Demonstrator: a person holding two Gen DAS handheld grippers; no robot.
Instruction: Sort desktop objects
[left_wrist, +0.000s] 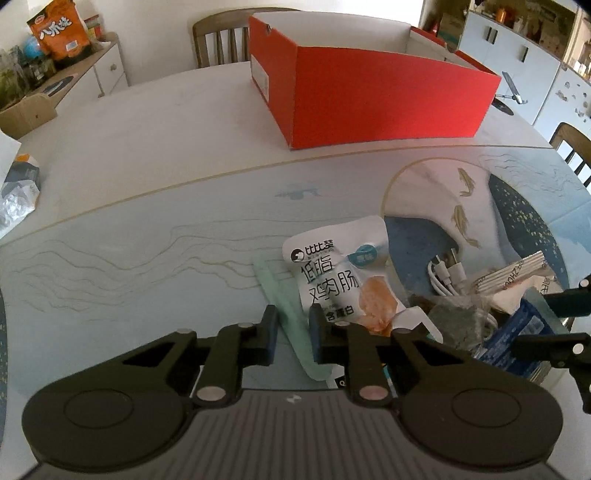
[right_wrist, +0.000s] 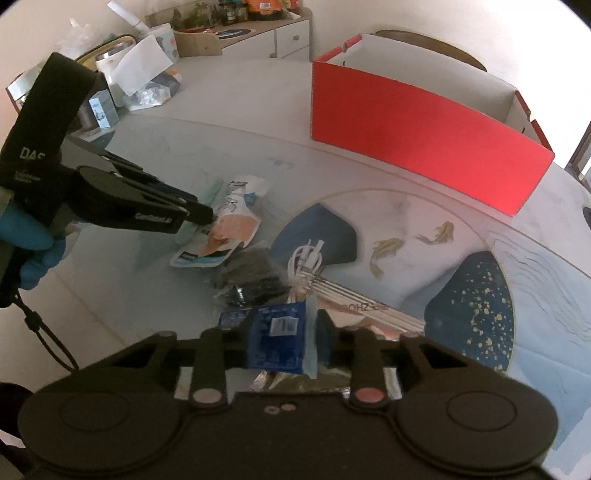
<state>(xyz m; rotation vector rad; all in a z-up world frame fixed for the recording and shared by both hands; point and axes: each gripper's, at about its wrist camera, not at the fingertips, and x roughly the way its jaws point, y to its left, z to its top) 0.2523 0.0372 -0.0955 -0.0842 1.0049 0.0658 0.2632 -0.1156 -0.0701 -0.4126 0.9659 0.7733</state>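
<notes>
Showing bright red outside and white inside: open box (left_wrist: 373, 99). Wearing pale blue with thin wavy lines, a dark blue gold-speckled shape and golden fish: table mat (left_wrist: 147, 251). Displaying white with black characters and an orange picture: snack packet (left_wrist: 332, 277). Lying mint green: flat sleeve (left_wrist: 284, 306). Glinting deep blue: small packet (right_wrist: 275, 341). Coiling white: cable (right_wrist: 306, 258).

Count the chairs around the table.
2 in view: one chair behind the red box, another chair at the table's right edge. Others may be out of frame.
</notes>
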